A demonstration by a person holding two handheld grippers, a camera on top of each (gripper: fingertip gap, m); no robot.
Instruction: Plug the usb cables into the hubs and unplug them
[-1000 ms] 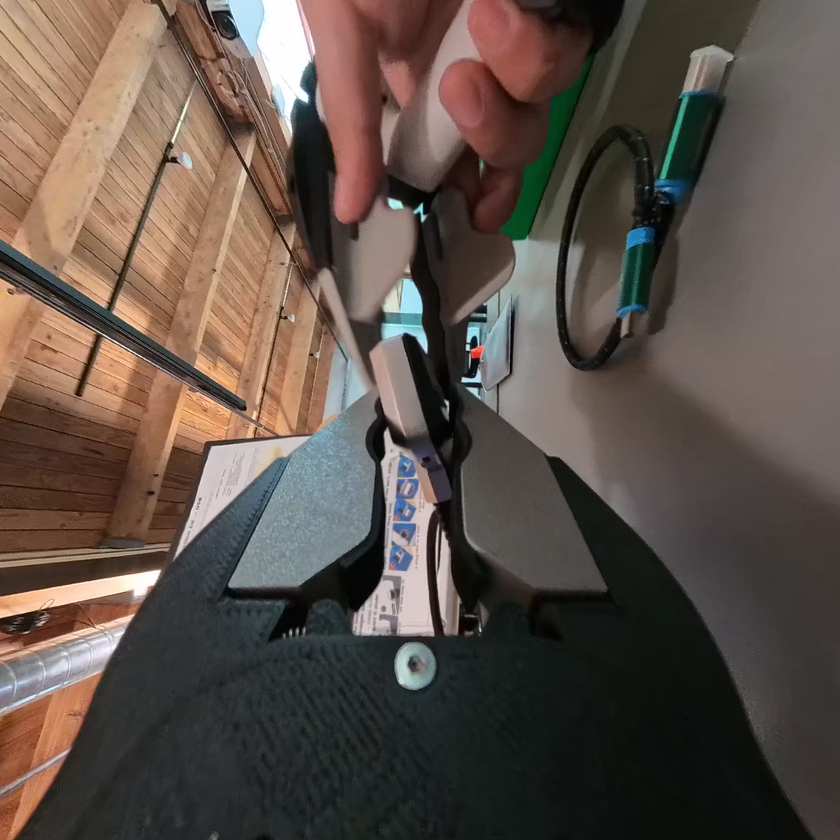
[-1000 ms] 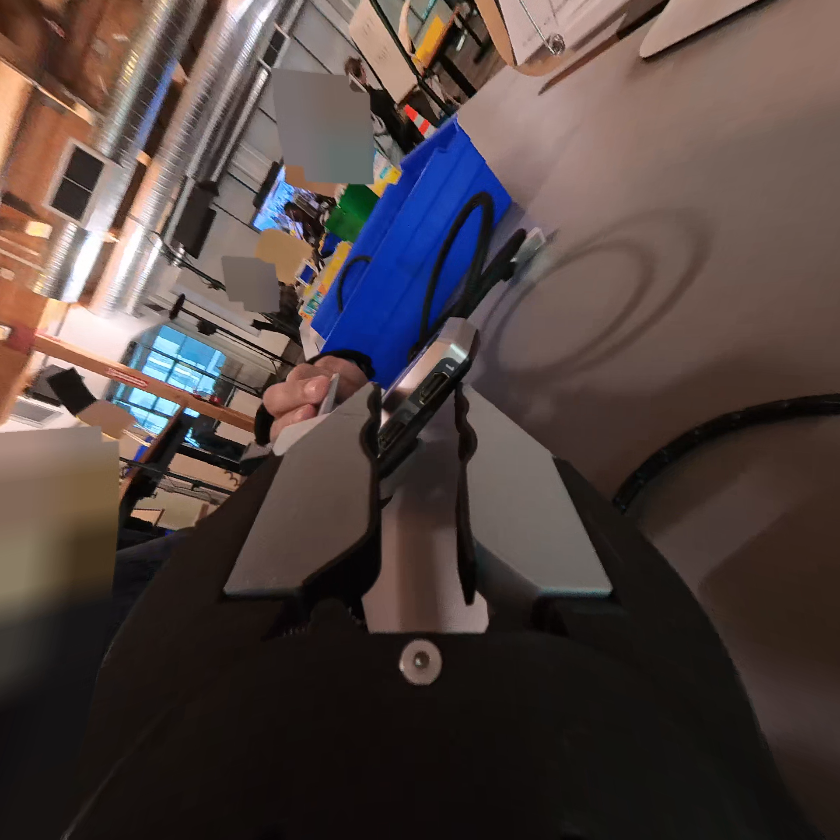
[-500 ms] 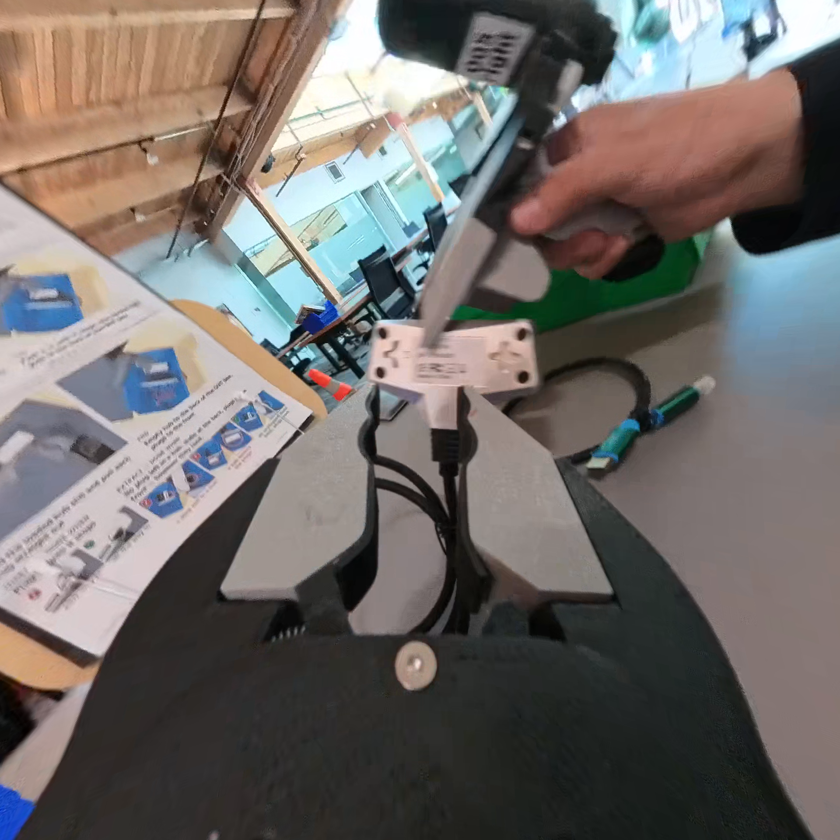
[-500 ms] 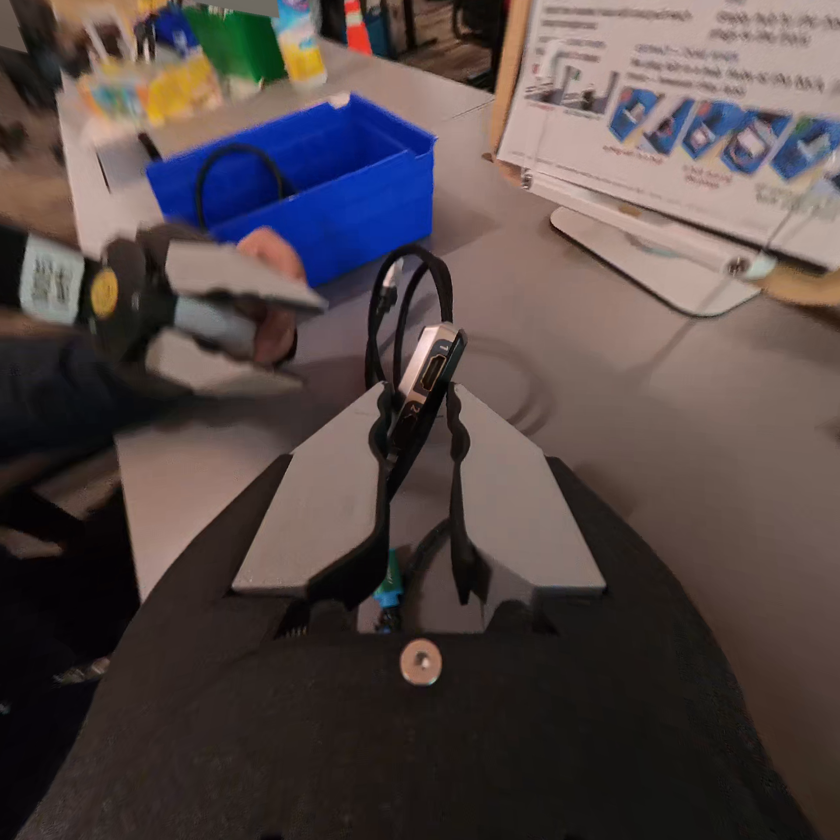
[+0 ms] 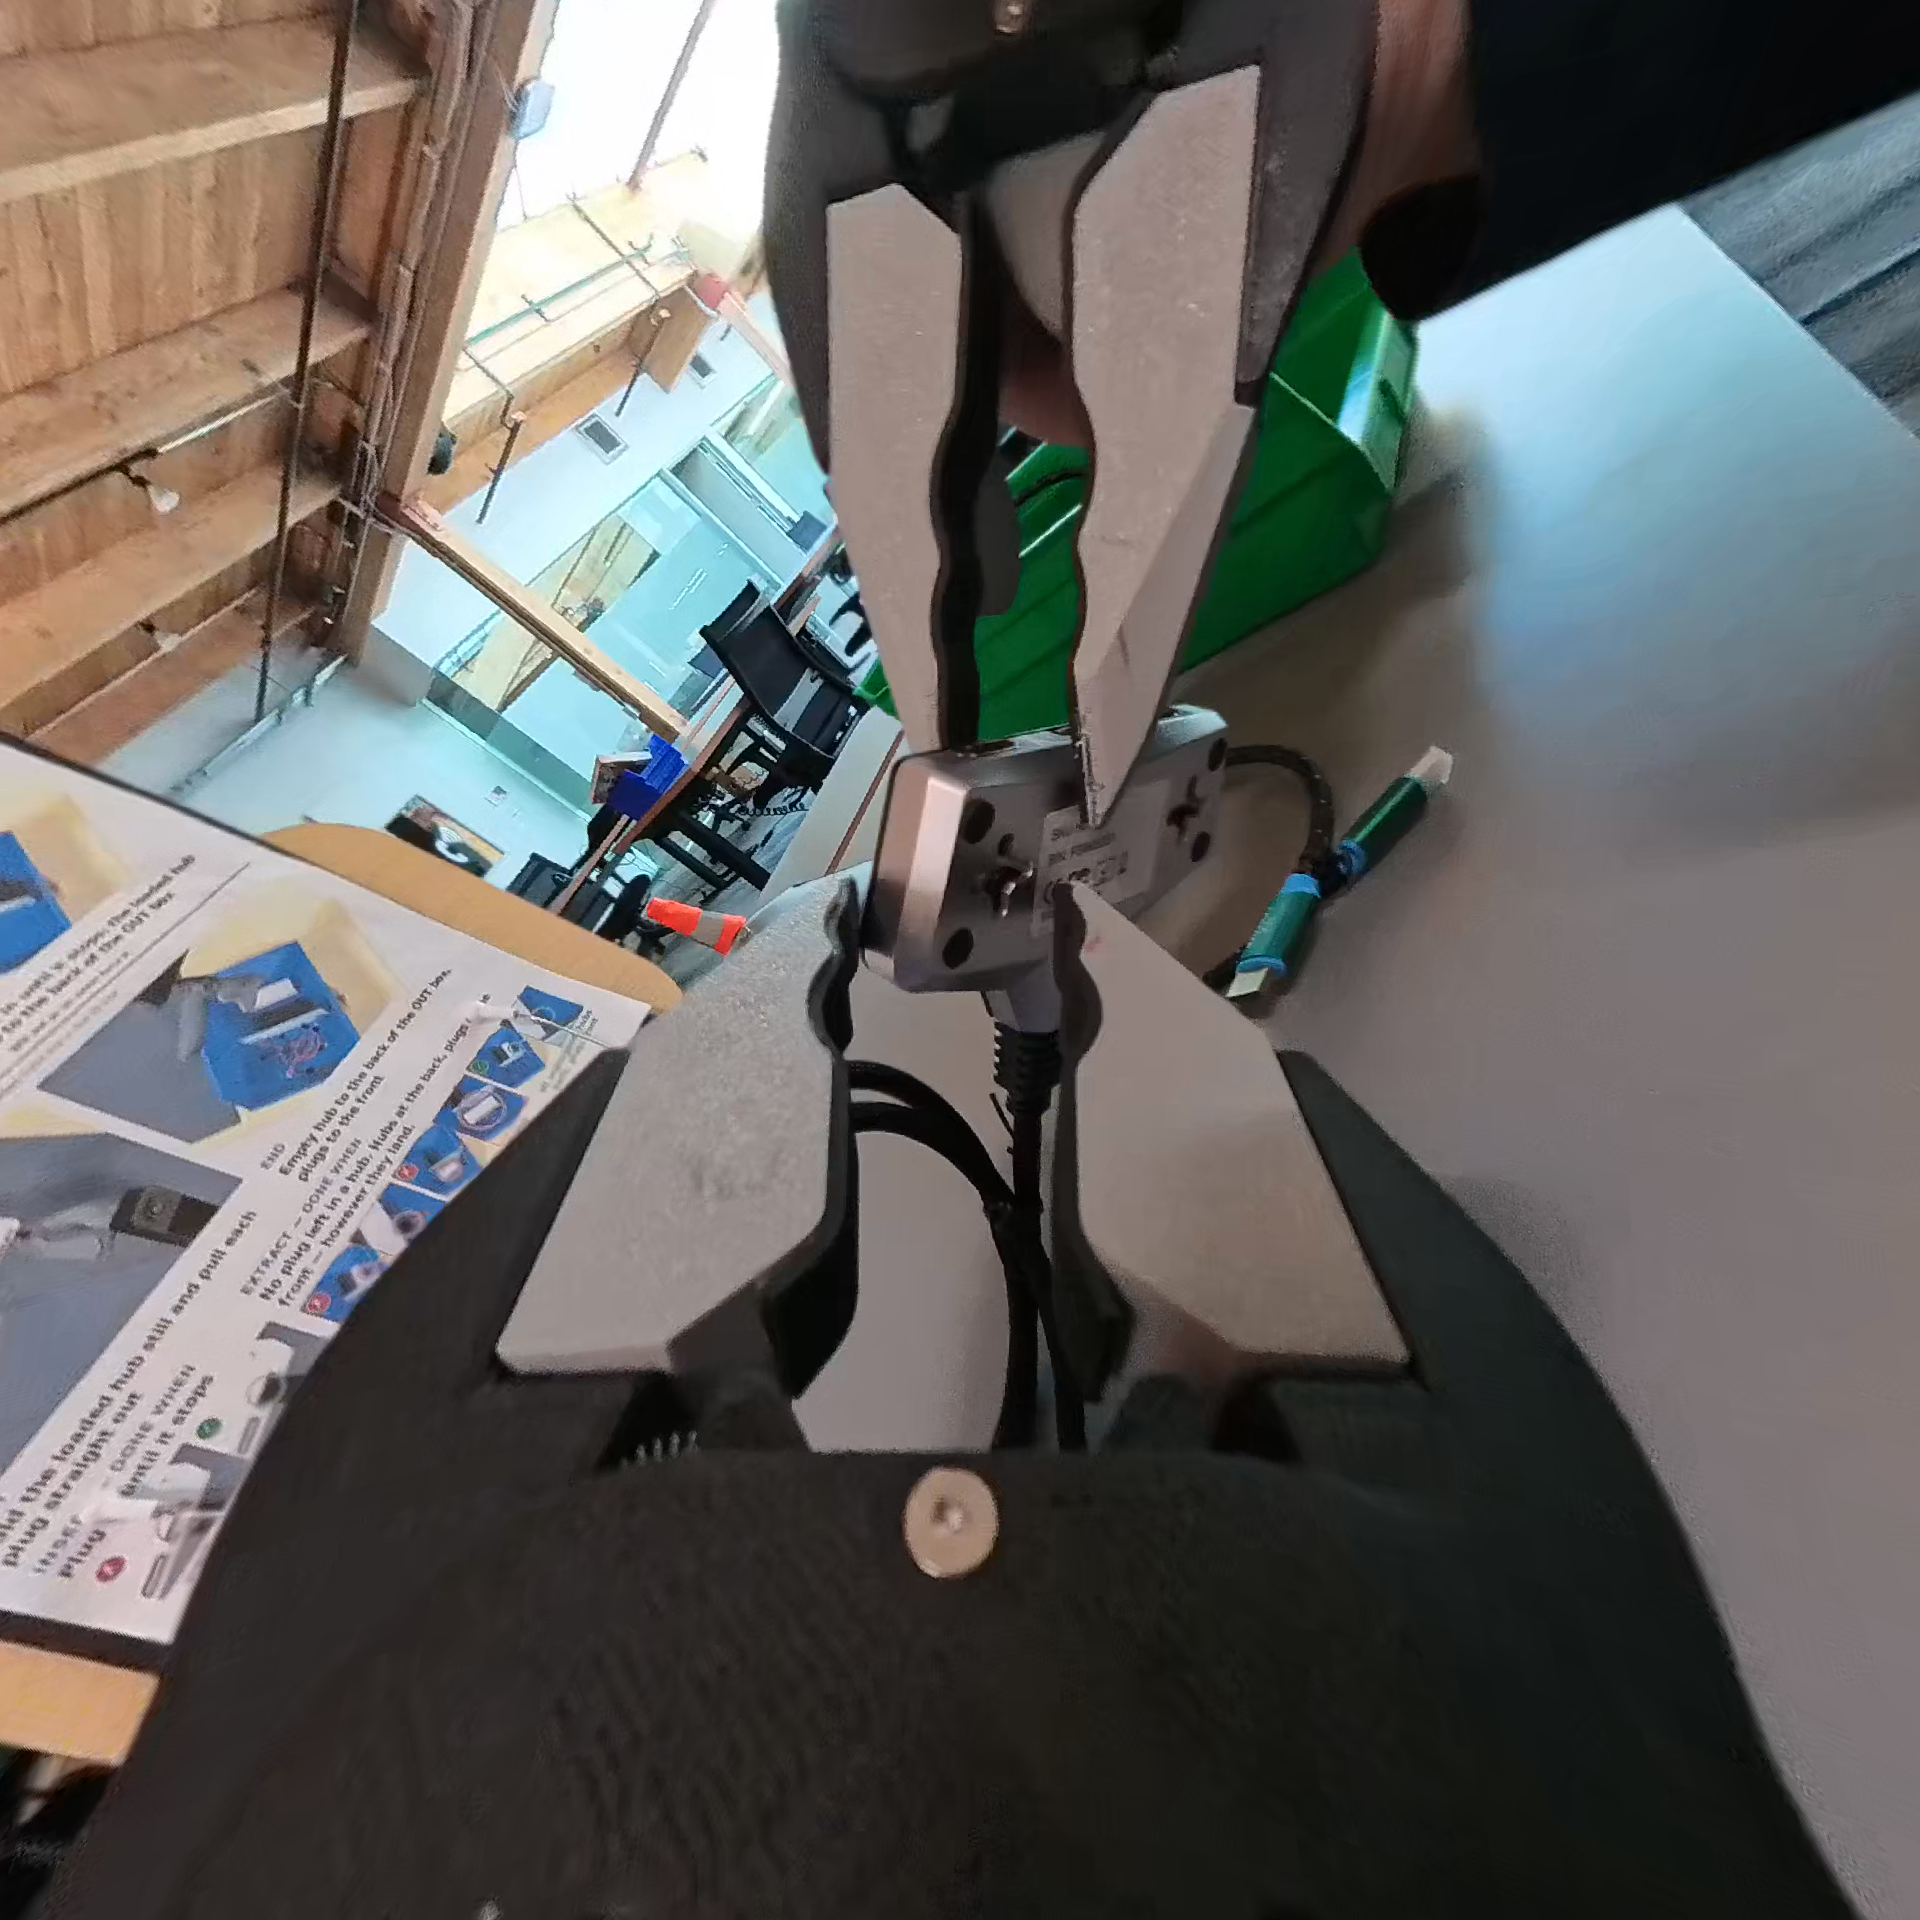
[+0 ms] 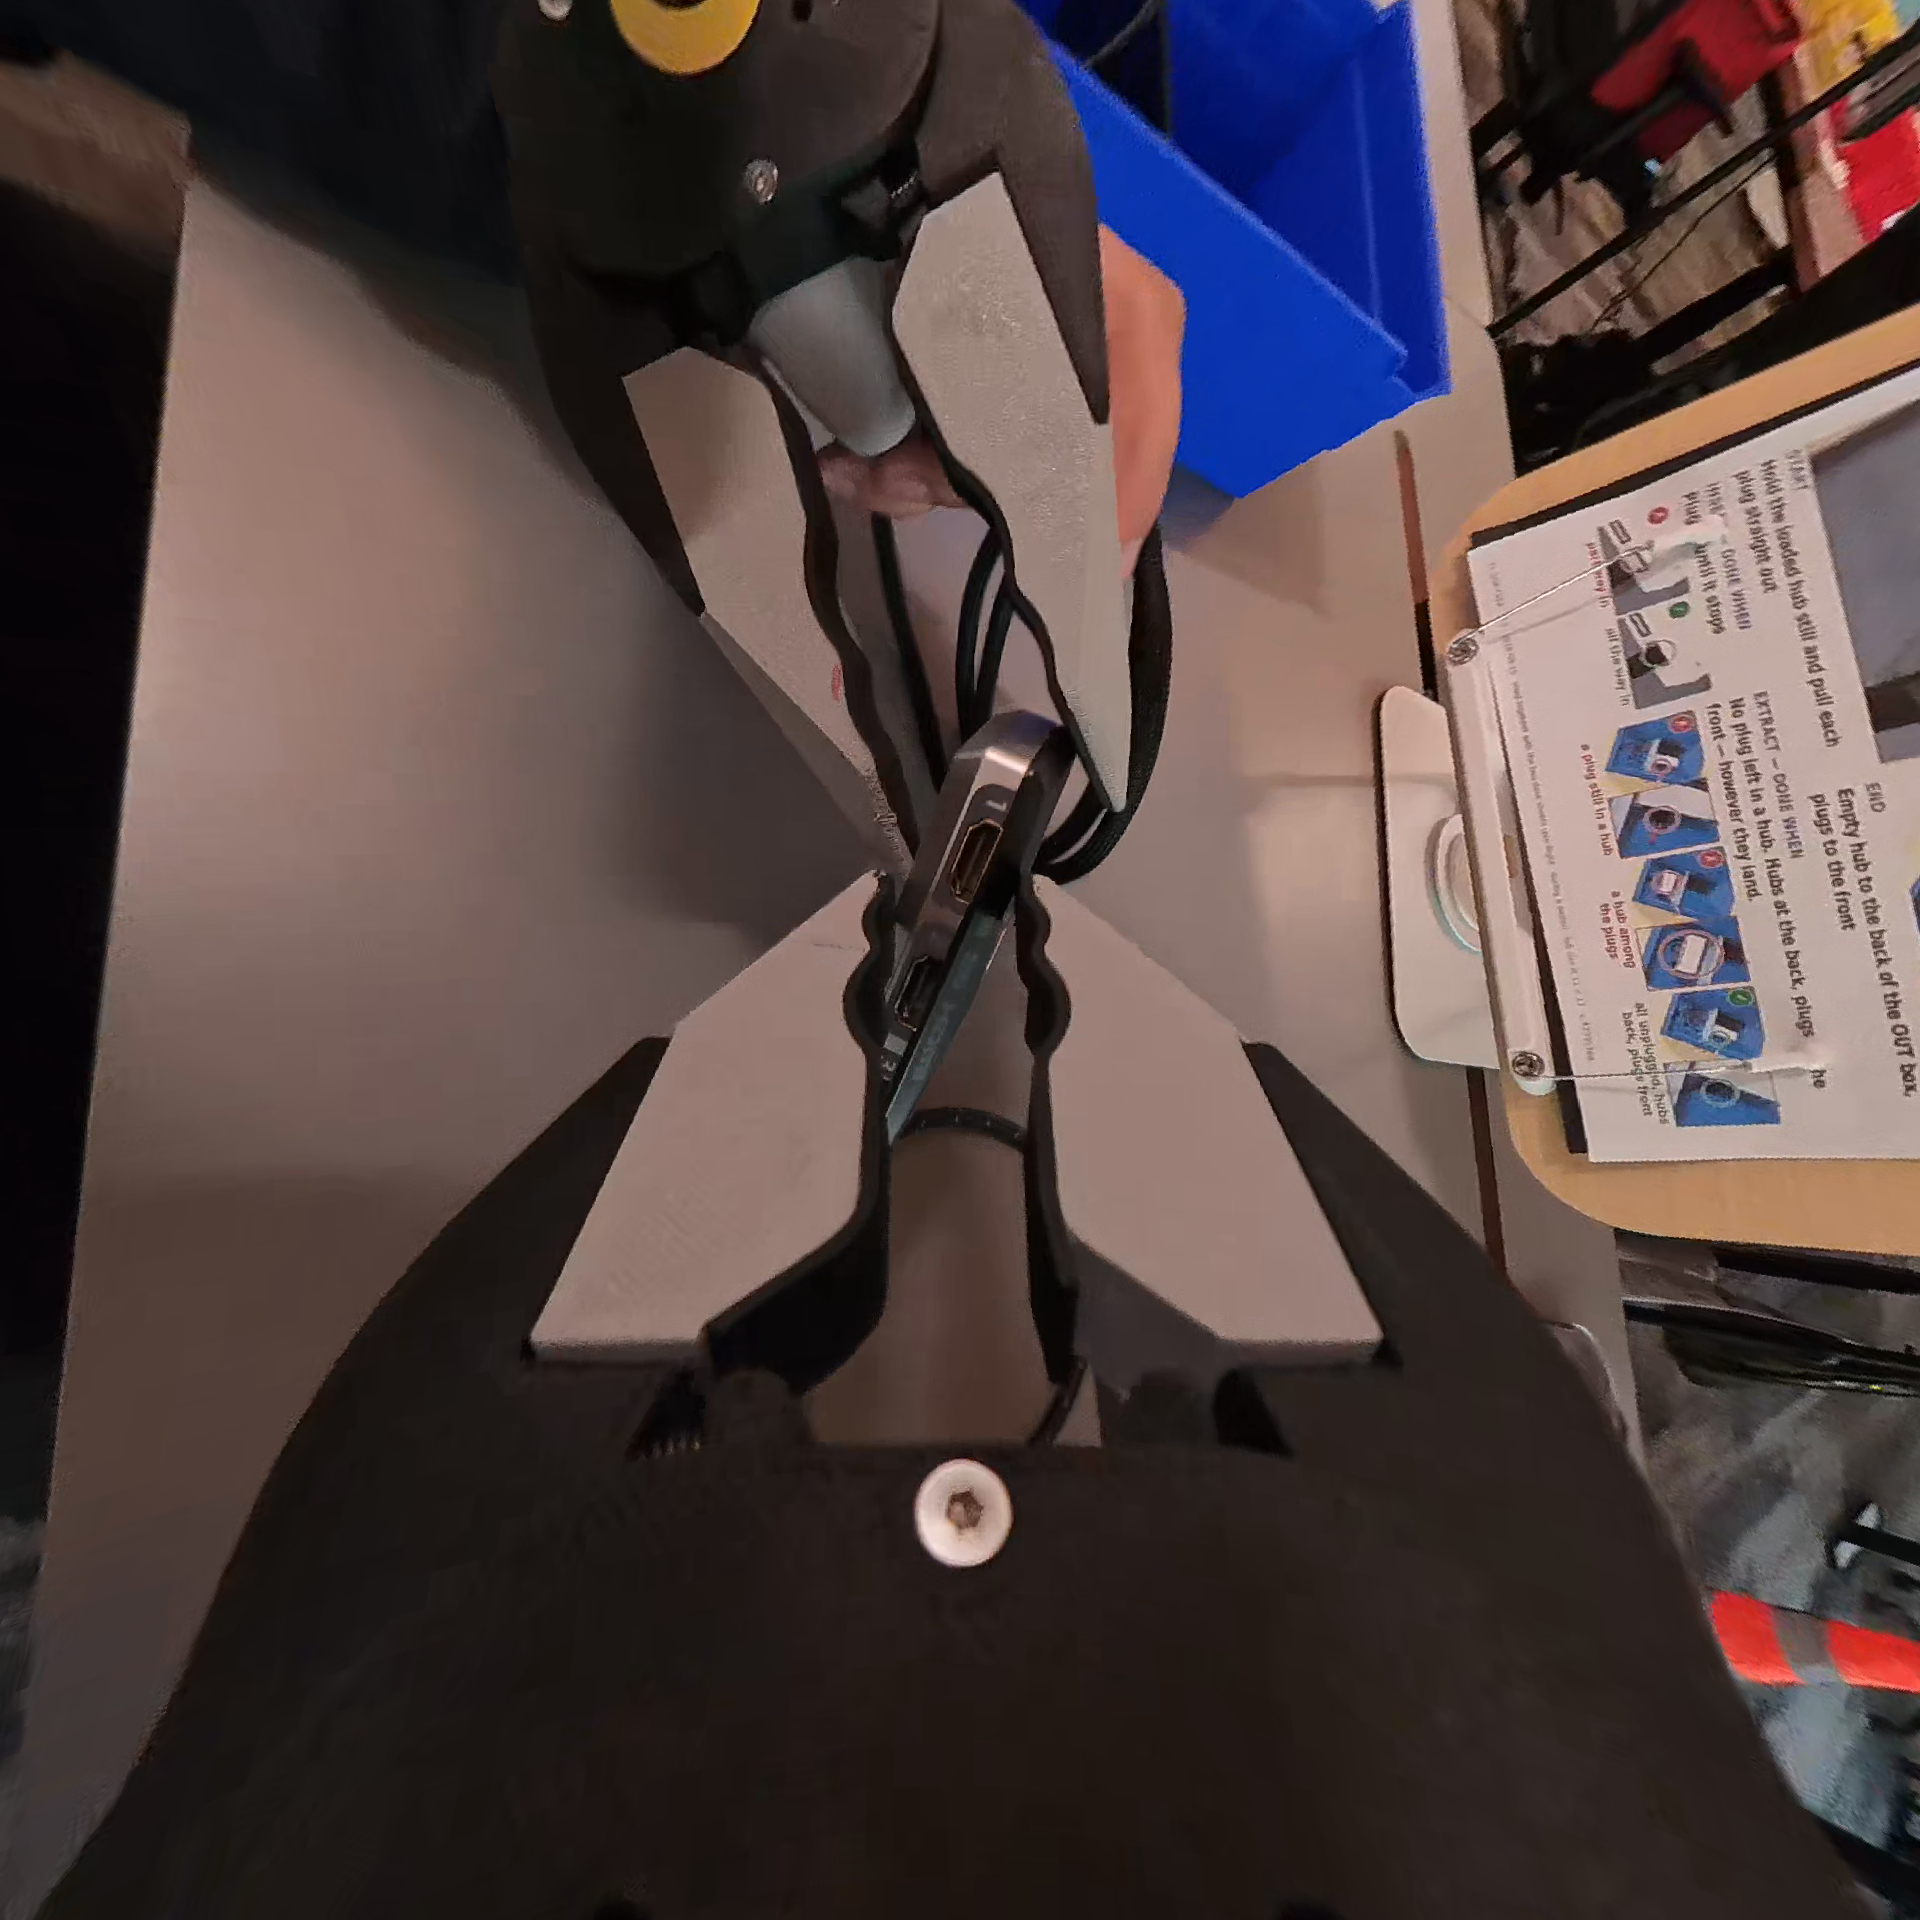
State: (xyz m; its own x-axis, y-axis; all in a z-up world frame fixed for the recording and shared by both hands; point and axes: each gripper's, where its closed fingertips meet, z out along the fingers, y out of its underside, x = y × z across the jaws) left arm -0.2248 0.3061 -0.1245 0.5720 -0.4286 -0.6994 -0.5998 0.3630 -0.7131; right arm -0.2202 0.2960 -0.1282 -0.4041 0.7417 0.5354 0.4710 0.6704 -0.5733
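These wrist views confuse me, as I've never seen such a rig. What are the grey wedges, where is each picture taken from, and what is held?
There is no robot here. A person holds a hand-squeezed two-finger gripper in each hand, and the grey wedges are the fingers. Each picture comes from a camera on one gripper that looks along its own fingers, so the left gripper fills the bottom of its view and the right gripper fills the bottom of the other. Each view also shows the other gripper coming in from the top.

The right gripper pinches a grey hub in the air, with black cables hanging from it. The left gripper's fingers straddle the hub's cable end, but whether they grip it is unclear.

On the grey table lie a green-ended cable, a green bin, a blue bin and an instruction sheet.
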